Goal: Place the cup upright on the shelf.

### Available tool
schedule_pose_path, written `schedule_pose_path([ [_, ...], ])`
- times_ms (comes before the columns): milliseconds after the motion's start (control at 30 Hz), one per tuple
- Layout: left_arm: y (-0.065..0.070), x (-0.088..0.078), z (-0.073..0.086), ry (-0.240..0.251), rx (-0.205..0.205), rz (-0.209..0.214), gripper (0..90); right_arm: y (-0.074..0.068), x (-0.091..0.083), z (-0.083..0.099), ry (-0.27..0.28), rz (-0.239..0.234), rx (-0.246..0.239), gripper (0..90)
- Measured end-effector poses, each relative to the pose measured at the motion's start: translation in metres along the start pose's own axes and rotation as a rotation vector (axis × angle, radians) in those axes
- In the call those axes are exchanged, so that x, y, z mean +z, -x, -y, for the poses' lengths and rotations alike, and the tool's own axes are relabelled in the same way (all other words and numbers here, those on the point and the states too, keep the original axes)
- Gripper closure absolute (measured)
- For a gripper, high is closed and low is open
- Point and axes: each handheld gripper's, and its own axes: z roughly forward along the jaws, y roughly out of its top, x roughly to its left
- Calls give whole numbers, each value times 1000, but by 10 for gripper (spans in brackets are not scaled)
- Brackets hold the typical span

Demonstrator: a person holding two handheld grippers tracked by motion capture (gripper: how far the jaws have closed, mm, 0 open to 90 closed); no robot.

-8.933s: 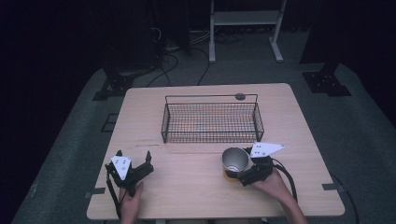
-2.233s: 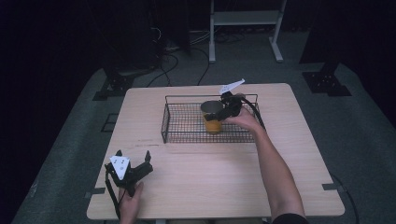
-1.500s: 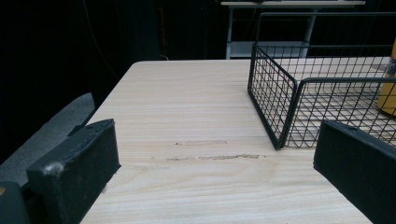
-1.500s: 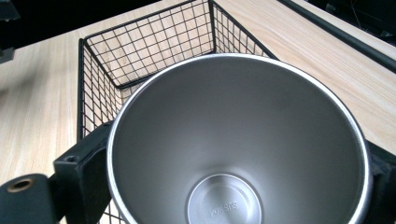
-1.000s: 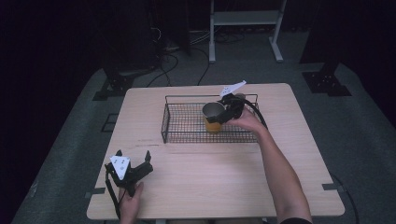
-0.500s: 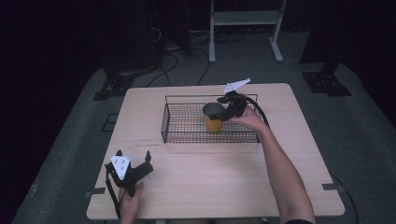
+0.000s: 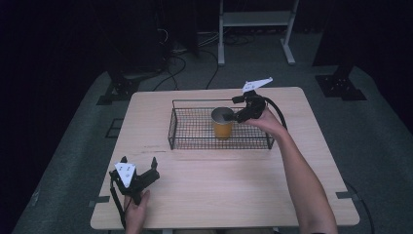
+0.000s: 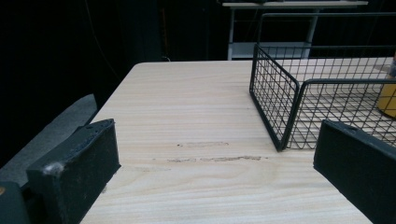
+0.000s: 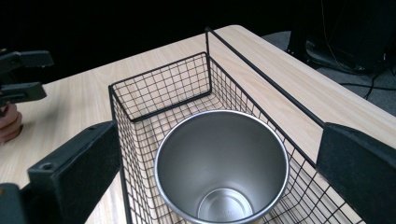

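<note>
My right gripper (image 7: 239,107) hovers over the cup (image 7: 222,122) standing in the basket (image 7: 195,141), fingers apart; my left gripper (image 7: 139,171) rests on the worktop (image 7: 219,180), fingers apart.

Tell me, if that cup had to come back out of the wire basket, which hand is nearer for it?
The right. Its tongs hang open right at the cup, which stands upright in the basket. The left tongs sit open near the table's front edge, well away.
</note>
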Motion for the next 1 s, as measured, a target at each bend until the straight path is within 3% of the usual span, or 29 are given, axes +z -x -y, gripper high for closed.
schedule_pose_path([
  [1000, 1, -2, 0, -2, 8, 15, 0, -25, -43, 10, 47, -27, -25, 0],
])
